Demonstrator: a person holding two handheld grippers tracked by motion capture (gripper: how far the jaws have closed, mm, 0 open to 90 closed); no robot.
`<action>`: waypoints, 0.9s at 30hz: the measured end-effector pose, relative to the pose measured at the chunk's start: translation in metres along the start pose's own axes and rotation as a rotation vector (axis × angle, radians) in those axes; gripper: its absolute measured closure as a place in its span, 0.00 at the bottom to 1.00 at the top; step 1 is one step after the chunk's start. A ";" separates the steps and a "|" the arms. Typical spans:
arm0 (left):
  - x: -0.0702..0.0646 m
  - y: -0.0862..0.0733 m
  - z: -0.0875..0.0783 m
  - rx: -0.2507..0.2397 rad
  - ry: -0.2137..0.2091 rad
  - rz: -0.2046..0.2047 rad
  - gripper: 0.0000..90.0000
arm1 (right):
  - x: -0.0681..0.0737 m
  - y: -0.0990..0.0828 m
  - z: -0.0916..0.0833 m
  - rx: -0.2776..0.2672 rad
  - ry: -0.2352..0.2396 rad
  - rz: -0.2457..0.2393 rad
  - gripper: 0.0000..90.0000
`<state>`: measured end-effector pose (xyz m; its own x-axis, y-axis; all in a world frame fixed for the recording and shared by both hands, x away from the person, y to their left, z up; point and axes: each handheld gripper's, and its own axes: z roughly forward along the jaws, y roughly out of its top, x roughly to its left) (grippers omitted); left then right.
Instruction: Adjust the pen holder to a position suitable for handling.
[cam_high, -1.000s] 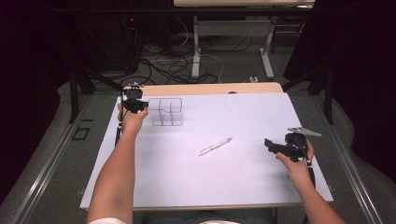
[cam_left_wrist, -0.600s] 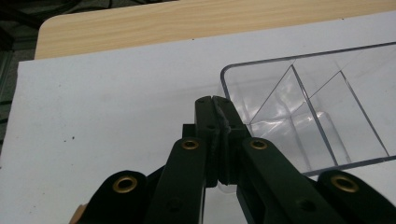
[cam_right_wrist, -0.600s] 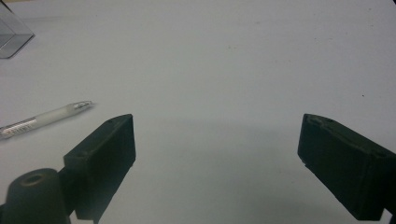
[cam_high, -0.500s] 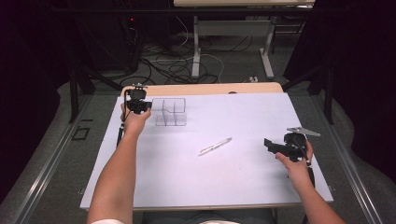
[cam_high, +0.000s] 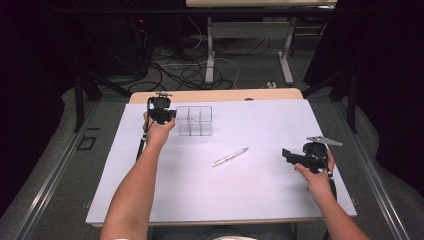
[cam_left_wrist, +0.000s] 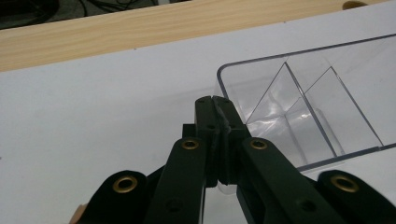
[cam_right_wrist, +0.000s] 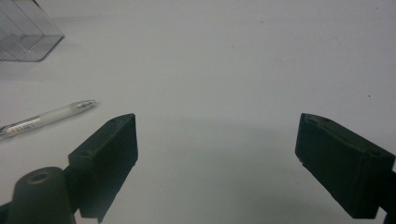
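The clear plastic organiser (cam_high: 195, 121) sat at the far left part of the white table sheet (cam_high: 250, 190), its inner walls dividing it into compartments. In the left gripper view the near wall of the organiser (cam_left_wrist: 299, 102) ran between the tips of my closed jaws, so my left gripper (cam_high: 167, 115) was clamped on that wall at the tray's left corner. My left hand (cam_high: 158, 131) was wrapped around the gripper's body just beside the tray, and my left forearm stretched long and nearly straight up the sheet from the near edge, leaning a little to the right as it went.

A pen (cam_high: 230, 156) lay on the sheet nearer to me, well apart from the tray and roughly between my two hands, slanted with one end toward the far right. In the right gripper view the pen (cam_right_wrist: 46, 119) lay off to the left of my jaws, and a corner of the tray (cam_right_wrist: 28, 35) showed beyond it.

My right gripper (cam_high: 288, 155) hung low over the right side of the sheet, pointing left toward the pen. Its jaws stood wide apart with only bare sheet between them, holding nothing, and they had just been easing slightly closer. My right hand (cam_high: 314, 170) gripped it from behind, the forearm coming in short and angled from the near right corner of the table.
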<state>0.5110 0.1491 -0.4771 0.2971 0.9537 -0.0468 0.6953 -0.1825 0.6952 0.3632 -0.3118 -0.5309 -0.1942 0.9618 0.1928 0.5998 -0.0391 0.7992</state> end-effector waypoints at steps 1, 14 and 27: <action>-0.004 0.000 0.001 -0.006 -0.005 -0.008 1.00 | 0.000 0.000 0.000 0.000 0.001 0.000 0.14; -0.047 0.003 0.009 -0.016 -0.043 0.019 1.00 | 0.000 -0.001 0.001 0.005 0.005 0.005 0.15; -0.066 0.003 0.012 -0.017 -0.088 -0.024 1.00 | 0.001 -0.001 0.001 0.011 0.014 0.004 0.16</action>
<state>0.5013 0.0825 -0.4800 0.3377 0.9327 -0.1262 0.6919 -0.1551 0.7051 0.3634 -0.3107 -0.5319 -0.2026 0.9578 0.2039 0.6090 -0.0398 0.7922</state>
